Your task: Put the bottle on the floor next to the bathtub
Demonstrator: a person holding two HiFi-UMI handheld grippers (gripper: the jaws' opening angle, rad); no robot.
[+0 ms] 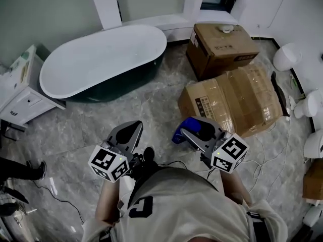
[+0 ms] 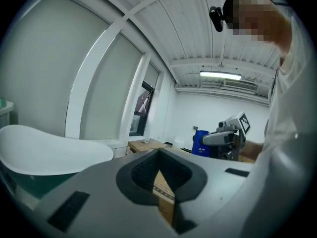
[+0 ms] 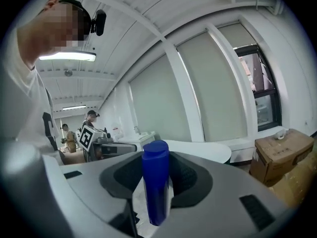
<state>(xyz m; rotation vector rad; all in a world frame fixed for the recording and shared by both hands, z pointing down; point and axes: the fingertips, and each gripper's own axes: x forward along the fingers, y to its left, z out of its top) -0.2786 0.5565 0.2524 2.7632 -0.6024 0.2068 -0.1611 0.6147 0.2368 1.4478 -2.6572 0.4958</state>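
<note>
A blue bottle (image 1: 179, 134) (image 3: 156, 187) stands upright between the jaws of my right gripper (image 1: 199, 131) (image 3: 157, 180), which is shut on it and held above the grey marble floor. The left gripper view shows the same bottle (image 2: 200, 144) at the far right, in the other gripper. My left gripper (image 1: 128, 133) (image 2: 161, 175) hangs beside it at about the same height, its jaws together with nothing between them. The white bathtub (image 1: 151, 32) (image 2: 44, 152) (image 3: 203, 150) with a dark green outside stands ahead and to the left, well beyond both grippers.
Two cardboard boxes (image 1: 220, 47) (image 1: 237, 100) lie ahead on the right, the nearer one just past the bottle. A white cabinet (image 1: 20, 97) stands left of the tub. White fixtures (image 1: 286, 57) line the right wall. Cables (image 1: 267, 150) trail on the floor. Another person's feet (image 1: 22, 170) show at left.
</note>
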